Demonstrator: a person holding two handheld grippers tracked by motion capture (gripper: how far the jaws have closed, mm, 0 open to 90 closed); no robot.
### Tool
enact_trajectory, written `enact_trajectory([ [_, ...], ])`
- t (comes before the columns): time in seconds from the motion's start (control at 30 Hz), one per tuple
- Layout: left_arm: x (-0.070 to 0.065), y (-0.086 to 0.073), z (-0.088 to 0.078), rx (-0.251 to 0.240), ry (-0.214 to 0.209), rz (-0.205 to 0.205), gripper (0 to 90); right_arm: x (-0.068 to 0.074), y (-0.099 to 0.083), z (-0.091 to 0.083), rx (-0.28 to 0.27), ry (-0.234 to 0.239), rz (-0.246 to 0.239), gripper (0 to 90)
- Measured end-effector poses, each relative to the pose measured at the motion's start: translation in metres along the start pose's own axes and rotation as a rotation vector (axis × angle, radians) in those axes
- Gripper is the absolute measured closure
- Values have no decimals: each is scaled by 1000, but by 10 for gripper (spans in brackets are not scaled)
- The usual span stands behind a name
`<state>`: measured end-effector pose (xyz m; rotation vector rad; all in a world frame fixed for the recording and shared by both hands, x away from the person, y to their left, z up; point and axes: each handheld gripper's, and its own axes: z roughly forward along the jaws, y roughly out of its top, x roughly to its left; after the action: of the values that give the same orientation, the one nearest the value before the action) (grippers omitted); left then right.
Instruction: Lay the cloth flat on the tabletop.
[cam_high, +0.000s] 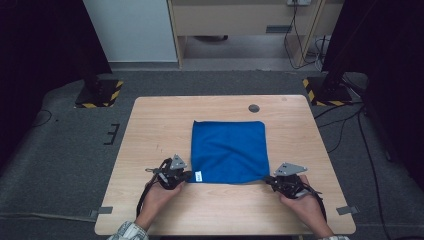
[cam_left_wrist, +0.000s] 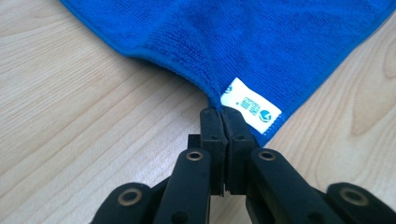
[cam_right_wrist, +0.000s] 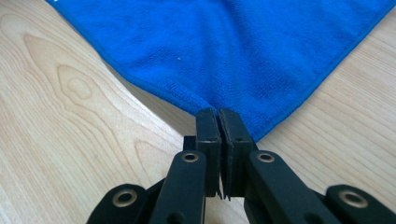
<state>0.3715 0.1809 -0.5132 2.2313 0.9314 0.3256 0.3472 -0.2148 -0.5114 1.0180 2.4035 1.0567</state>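
A corner of a blue cloth is pinched between the two black fingers of the right gripper, which are pressed together. The cloth is spread away from the fingers over a pale wooden counter, and a stitched hem is seen along its edges. The pinched corner is lifted slightly off the counter.

The high view looked down over the wooden table; both gripper views sat close, sharing the blue microfibre cloth.
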Motion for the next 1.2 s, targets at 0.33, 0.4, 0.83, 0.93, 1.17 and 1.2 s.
enact_trajectory([
  [0.33, -15, -1, 0, 48, -81, 8, 881, -8, -11, -18, 4, -17, 0, 873],
  [0.4, -19, 0, 1, 54, -101, 11, 880, -8, -13, -21, 4, -26, -1, 872],
  [0.83, -36, -4, -10, 24, -114, -1, 607, -12, -21, -42, -44, -5, 42, 504],
  [0.93, -37, -4, -15, -11, -60, 8, 445, -12, -19, -41, -69, -25, 59, 363],
  [1.17, -23, -1, -16, -91, -3, -20, 190, -15, -14, -27, -75, -50, 83, 218],
  [1.2, -21, -1, -15, -94, 15, -23, 166, -15, -13, -25, -77, -52, 86, 203],
])
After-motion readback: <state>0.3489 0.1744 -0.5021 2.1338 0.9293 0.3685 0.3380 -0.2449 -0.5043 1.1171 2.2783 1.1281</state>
